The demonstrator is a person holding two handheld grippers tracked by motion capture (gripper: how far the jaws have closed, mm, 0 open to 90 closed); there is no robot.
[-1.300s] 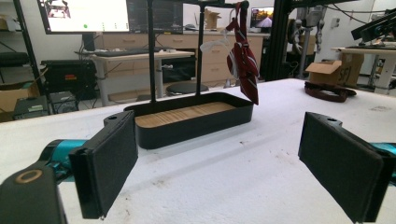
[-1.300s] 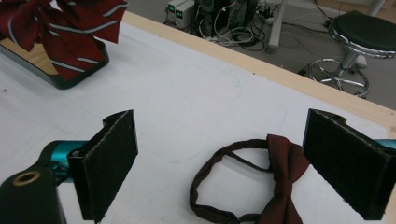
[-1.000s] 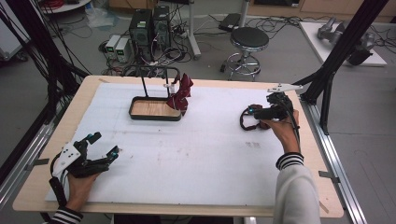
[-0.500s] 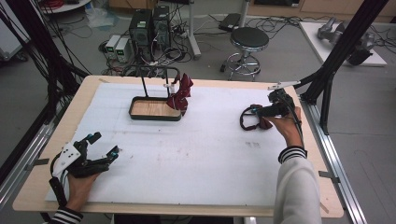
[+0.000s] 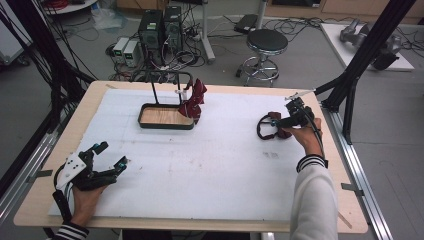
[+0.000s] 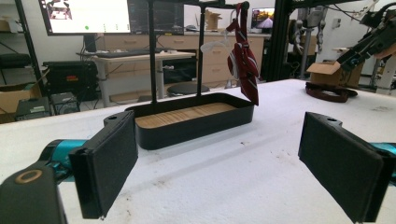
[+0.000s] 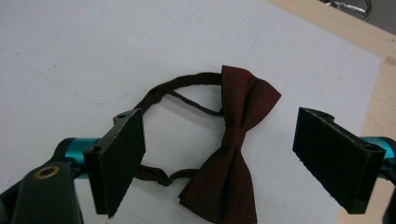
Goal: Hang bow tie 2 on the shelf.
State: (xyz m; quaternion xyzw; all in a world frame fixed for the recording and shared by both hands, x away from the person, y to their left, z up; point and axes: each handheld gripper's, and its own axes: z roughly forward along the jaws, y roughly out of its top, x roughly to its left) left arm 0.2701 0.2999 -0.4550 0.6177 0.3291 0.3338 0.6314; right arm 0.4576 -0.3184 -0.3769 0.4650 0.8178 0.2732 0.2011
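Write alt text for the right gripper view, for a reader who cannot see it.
A dark red bow tie with a thin neck strap lies flat on a white table surface, seen between the open jaws of the right gripper, which hovers just above it. Neither jaw touches the bow tie, and the table's wooden edge shows at the right.

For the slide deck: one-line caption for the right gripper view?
Right gripper, jaws open, poised over a dark red bow tie on the white table.
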